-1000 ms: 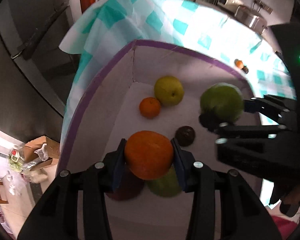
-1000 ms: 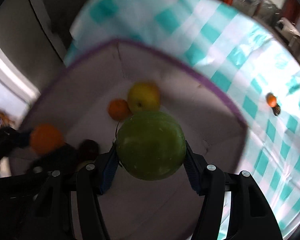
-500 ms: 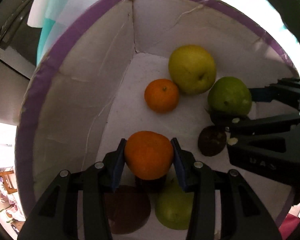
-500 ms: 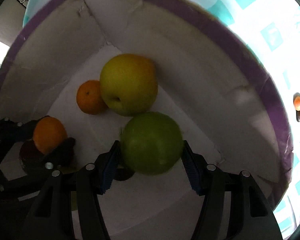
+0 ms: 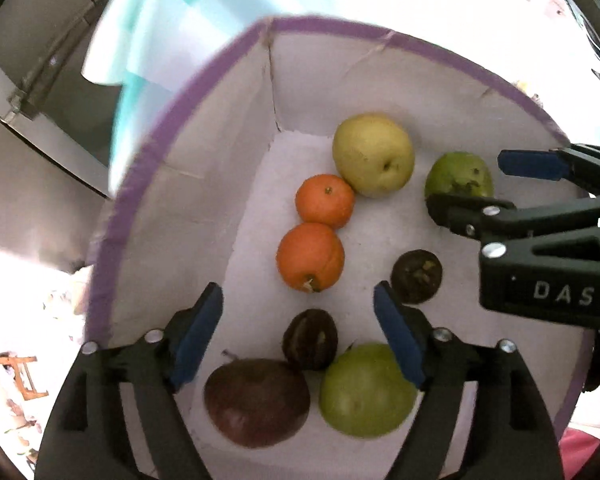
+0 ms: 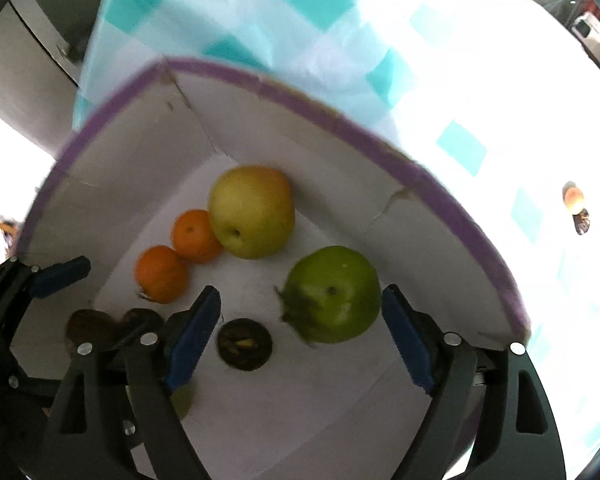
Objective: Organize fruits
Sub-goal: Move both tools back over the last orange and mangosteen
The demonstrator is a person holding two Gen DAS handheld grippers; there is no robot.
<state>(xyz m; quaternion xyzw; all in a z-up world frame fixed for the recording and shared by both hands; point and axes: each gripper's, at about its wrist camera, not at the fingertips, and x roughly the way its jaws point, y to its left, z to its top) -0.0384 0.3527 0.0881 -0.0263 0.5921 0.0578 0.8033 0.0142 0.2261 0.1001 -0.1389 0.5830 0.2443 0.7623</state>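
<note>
Inside the purple-rimmed box (image 5: 168,120), my left gripper (image 5: 298,334) and right gripper (image 6: 300,338) are opening, pinching nothing, the orange (image 5: 310,257) and green apple (image 6: 334,294) dropped on its floor; next, I should lift both out.

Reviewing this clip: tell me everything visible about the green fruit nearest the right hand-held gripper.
The green fruit is round, apple-like, matte yellow-green, with a small dark dimple on top and a dark, ragged patch on its left side. It lies on the white floor of the purple-rimmed box, between the pads of the right hand-held gripper, whose jaws are opening and do not press it. It touches no other fruit; the yellow pear-like fruit lies apart behind it.
</note>
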